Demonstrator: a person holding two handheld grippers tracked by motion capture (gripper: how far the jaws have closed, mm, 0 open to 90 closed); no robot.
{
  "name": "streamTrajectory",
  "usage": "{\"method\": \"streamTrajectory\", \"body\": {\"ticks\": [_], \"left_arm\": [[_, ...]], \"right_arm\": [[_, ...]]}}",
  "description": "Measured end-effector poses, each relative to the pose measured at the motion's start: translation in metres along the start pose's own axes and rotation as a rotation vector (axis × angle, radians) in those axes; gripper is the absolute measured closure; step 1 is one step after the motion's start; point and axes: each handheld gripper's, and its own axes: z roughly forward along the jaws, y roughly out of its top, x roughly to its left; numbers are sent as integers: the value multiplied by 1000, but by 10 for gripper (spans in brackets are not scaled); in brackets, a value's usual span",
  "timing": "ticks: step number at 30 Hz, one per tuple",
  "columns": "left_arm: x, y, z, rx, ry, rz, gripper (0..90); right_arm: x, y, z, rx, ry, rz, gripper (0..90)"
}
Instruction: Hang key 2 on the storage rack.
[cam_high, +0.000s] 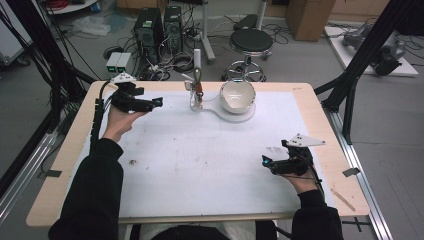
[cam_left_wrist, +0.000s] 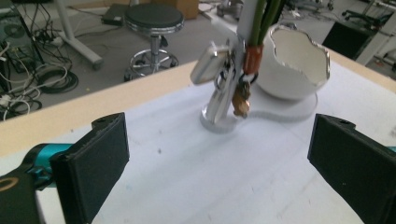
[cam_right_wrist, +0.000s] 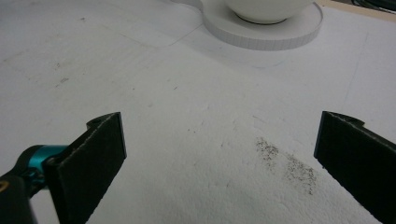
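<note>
1. High view: the left gripper (cam_high: 156, 102) sits in the upper left of the frame, near the table's far edge, jaws parted and pointing right toward the metal stand (cam_high: 196, 95). In the left gripper view its two black jaws stand wide apart at the lower corners with nothing between them.

2. The right gripper (cam_high: 265, 161) rests low in the lower right of the high view, jaws spread and empty. In the right gripper view they frame bare white mat (cam_right_wrist: 187, 116) and a patch of dark specks (cam_right_wrist: 285, 163).

3. Step in hand, as I judge it: an approach. The left gripper is lined up on the stand but well short of it; nothing is grasped yet.

4. The stand appears upper centre in the left gripper view (cam_left_wrist: 224, 88): a shiny metal holder on a round foot, with green stems (cam_left_wrist: 261, 21) bound by an orange band and a small brownish piece hanging below. Just right of it is the white bowl (cam_left_wrist: 294, 70) with a jagged rim, on a flat white base (cam_left_wrist: 299, 109).

5. The next move probably calls for easing the left gripper forward and settling the jaws around one narrow part without knocking the bowl.

6. Count: two grippers, one stand, one bowl, one white base, one mat. On the floor beyond the table are one black round stool (cam_high: 251, 42) and two computer towers (cam_high: 160, 27).
</note>
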Motion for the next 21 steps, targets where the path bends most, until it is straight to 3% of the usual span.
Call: {"method": "streamTrajectory", "body": {"ticks": [7,21], "left_arm": [[-1,-16,-10,25,12,4,58],[-23,-41,-48,-23,35,37,58]], "right_arm": [[0,0,1,5,-1,-4,13],[-1,0,2,0,0,2,13]]}}
